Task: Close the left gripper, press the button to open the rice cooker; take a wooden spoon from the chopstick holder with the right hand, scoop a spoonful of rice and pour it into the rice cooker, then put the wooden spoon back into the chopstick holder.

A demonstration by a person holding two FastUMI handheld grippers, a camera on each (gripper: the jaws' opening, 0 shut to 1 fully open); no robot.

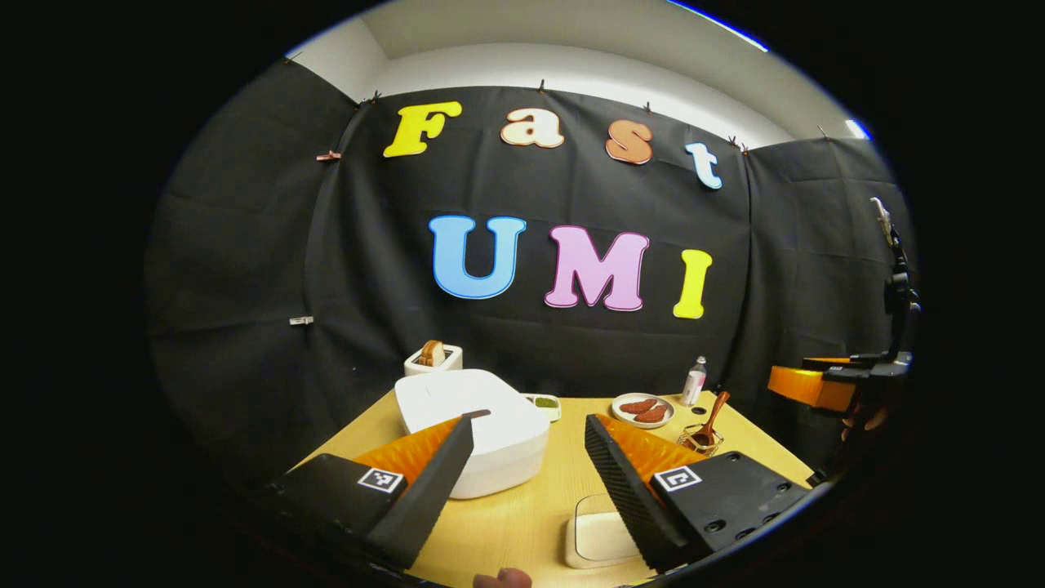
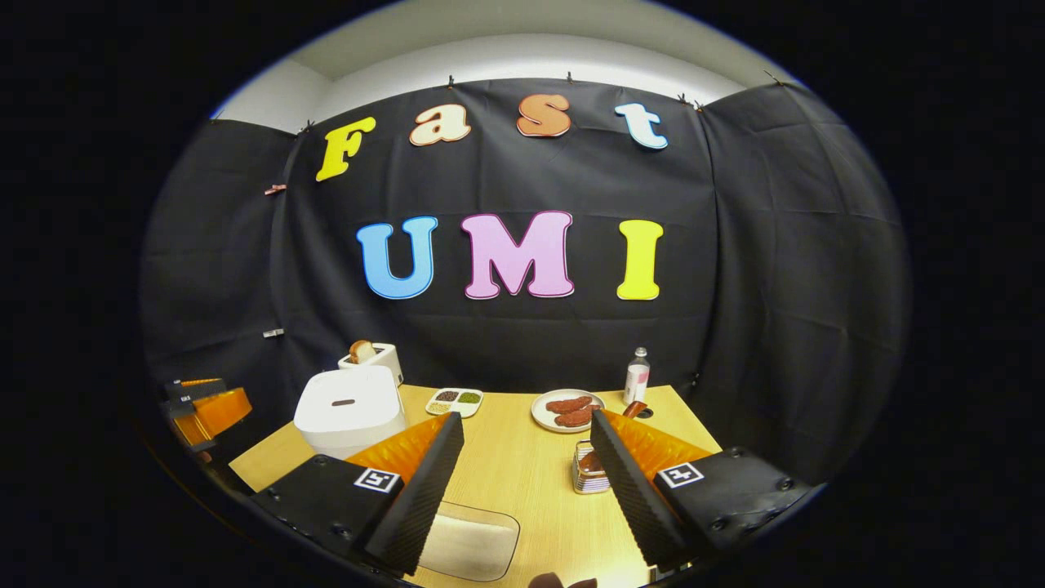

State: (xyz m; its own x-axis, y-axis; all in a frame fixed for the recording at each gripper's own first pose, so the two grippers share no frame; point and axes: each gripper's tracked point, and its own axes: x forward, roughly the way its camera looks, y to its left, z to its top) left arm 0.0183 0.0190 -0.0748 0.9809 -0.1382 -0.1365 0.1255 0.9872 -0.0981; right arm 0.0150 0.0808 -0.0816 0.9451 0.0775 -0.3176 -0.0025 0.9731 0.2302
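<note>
Left hand-held gripper [image 1: 529,457]: fingers spread wide, nothing between them; held above the near edge of the counter [image 1: 522,523], pointing at the rice cooker.
Right hand-held gripper [image 2: 526,469]: fingers likewise apart, holding nothing; raised over the counter's near edge, the chopstick holder just beyond its right finger.
Rice cooker [image 1: 478,425]: white, lid down, at the counter's left.
Button: a dark slot on the lid top [image 2: 344,402]; I take it for the release, cannot be sure.
Wooden spoon [image 1: 712,418]: standing in the chopstick holder [image 1: 702,441], handle leaning up and right.
Rice: a shallow pale dish [image 1: 600,535] sits at the near edge; contents too washed out to tell.
Further off: plate of brown pieces [image 1: 643,410], small bottle [image 1: 695,380], toaster [image 1: 433,358] by the wall.
Step in hand: lid shut, spoon housed, both grippers free. That fits the stage ahead of the button press, or the close of the job with the lid lowered again. The pictures do not settle which.
</note>
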